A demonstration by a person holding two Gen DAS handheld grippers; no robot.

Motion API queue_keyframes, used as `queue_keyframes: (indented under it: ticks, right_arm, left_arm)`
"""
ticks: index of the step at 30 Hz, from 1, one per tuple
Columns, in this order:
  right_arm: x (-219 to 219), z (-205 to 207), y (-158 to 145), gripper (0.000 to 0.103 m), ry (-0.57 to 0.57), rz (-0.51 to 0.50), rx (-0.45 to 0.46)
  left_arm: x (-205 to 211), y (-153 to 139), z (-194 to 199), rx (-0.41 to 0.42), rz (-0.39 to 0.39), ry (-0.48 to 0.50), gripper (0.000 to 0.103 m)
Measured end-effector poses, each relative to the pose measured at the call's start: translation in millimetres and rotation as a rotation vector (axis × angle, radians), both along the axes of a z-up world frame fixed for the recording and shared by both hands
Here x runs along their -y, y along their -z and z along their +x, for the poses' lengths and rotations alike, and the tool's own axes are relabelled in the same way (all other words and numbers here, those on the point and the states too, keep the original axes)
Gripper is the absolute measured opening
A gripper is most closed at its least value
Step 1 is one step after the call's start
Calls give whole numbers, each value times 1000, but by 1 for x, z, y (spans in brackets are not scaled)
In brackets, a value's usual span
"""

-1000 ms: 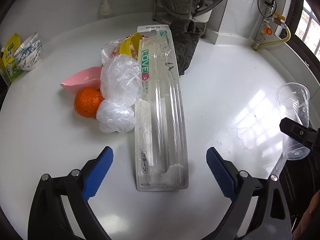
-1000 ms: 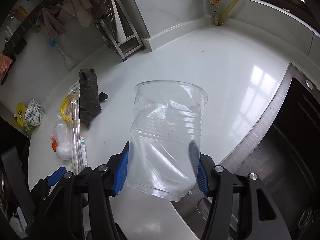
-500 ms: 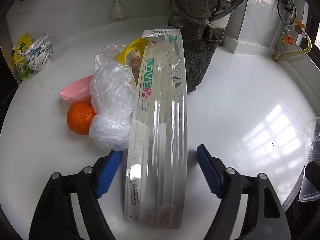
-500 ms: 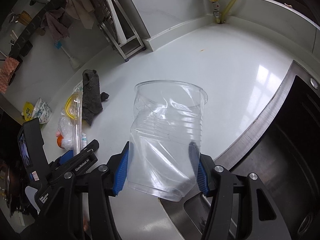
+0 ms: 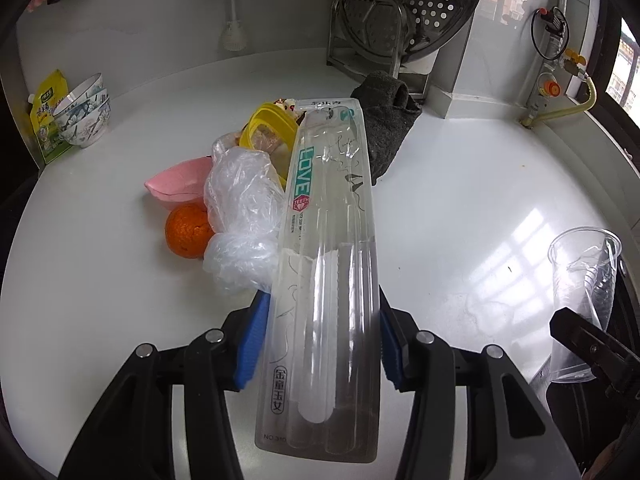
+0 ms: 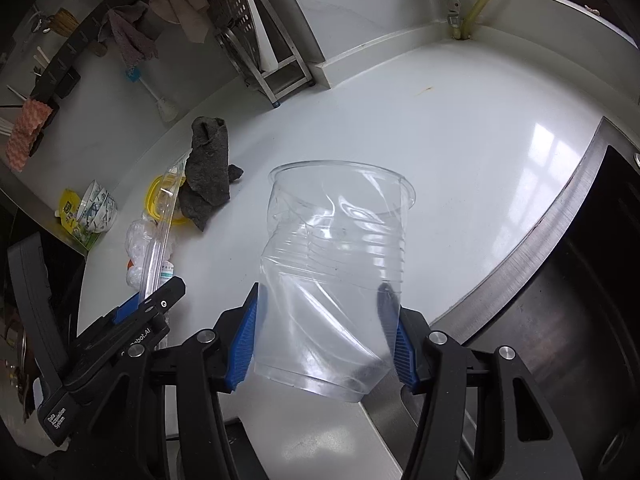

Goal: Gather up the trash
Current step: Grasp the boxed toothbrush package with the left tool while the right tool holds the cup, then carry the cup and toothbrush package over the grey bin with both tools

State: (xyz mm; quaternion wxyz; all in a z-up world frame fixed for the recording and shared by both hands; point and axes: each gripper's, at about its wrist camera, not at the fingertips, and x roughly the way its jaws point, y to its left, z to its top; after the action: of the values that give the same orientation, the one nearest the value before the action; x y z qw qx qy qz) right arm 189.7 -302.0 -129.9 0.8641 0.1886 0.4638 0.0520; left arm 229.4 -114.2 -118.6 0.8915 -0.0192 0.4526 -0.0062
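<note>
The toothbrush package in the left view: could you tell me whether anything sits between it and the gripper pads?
Nothing visible does. The left gripper has its blue pads against both long edges of the toothbrush package; the plastic bag lies alongside, beyond the pads.

Bench (image 5: pixel 460 216) white. Claw pads (image 5: pixel 251 336) blue. Toothbrush package (image 5: pixel 328 280) clear, teal lettering. Orange (image 5: pixel 187 231) at its 9 o'clock. Cloth (image 5: pixel 386 128) dark grey. Bowls (image 5: pixel 82 110) white, blue-patterned.

Stacked patterned bowls (image 5: pixel 82 114) stand at the far left of the white worktop (image 5: pixel 460 208), touching a yellow-green packet (image 5: pixel 46 120). A perforated metal steamer rack (image 5: pixel 404 12) leans against the back wall, and a steel sink (image 6: pixel 568 320) borders the worktop.
</note>
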Motion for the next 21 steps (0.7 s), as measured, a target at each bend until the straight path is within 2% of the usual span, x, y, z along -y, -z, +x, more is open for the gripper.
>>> queue_keyframes:
  ticks: [6,16,18,19,21]
  right_arm:
    - [-13,-8,2,55,-29,4,-15]
    - [-29,-27,-11,55,-63,9,-20]
    - [-32,-30,-14,55,-74,7,-21]
    - [-34,-33,-16,55,-78,4,-23]
    - [-37,-37,-18,55,-87,3,-24]
  left_arm:
    - [-4,-14,-24,19,0,26,47]
    - [-18,-35,-64,38,5,40,46]
    - [-22,-38,-71,33,0,44,22]
    - [-24,-38,-73,23,-5,47,18]
    - [-27,-39,-79,21,-4,45,18]
